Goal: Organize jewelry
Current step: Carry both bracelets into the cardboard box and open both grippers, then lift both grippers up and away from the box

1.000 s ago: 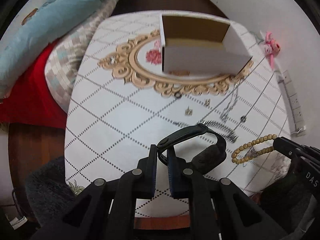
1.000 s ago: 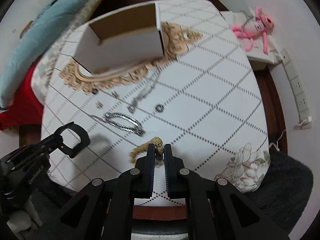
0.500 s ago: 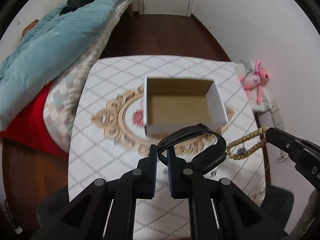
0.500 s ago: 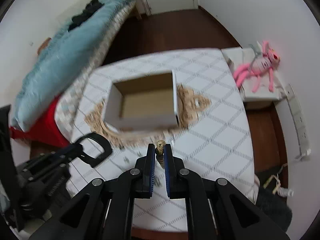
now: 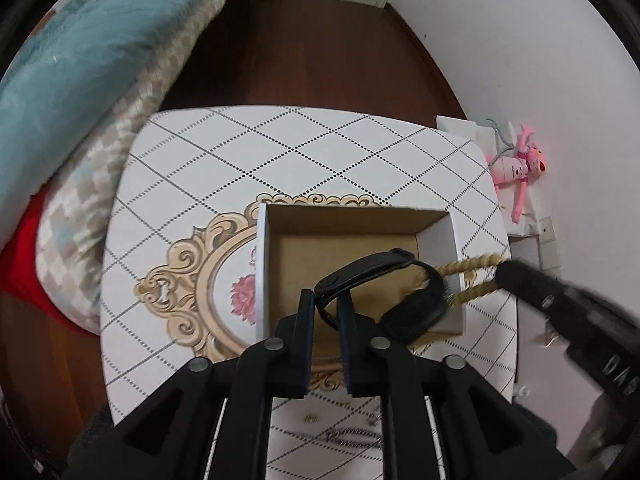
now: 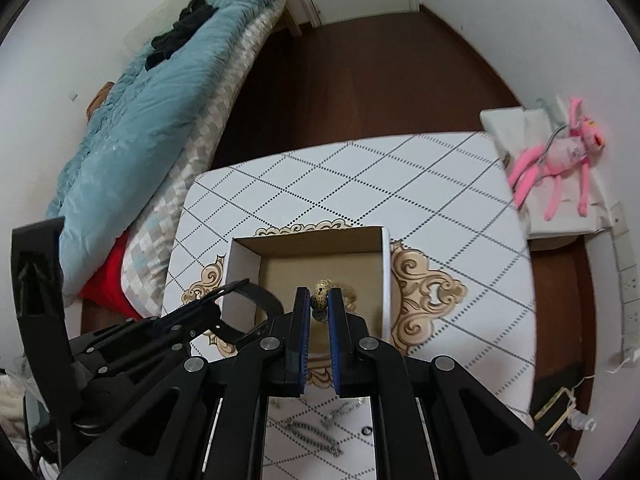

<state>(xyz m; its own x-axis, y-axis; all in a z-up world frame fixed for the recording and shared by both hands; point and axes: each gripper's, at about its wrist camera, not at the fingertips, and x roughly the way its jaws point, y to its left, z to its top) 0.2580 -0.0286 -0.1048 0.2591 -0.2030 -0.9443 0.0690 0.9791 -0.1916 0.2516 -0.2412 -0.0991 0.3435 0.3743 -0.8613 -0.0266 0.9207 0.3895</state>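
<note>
An open white cardboard box (image 5: pixel 261 264) (image 6: pixel 385 276) stands on the patterned table. My left gripper (image 5: pixel 325 307) is shut on a black watch band (image 5: pixel 372 270) and holds it over the box. It also shows in the right wrist view (image 6: pixel 256 294). My right gripper (image 6: pixel 319 303) is shut on a tan bead bracelet (image 6: pixel 323 294) over the box's inside. In the left wrist view the bracelet (image 5: pixel 476 264) hangs across the box's right wall from the right gripper's tip (image 5: pixel 504 272).
Silver chains (image 6: pixel 316 438) (image 5: pixel 352 436) and small jewelry pieces lie on the table near its front edge. A bed with a blue quilt (image 6: pixel 136 120) is at the left. A pink plush toy (image 6: pixel 560 160) lies on a white stand at the right.
Both grippers rose from the table with their items and moved forward over the box. The bracelet and the watch band left the table surface.
</note>
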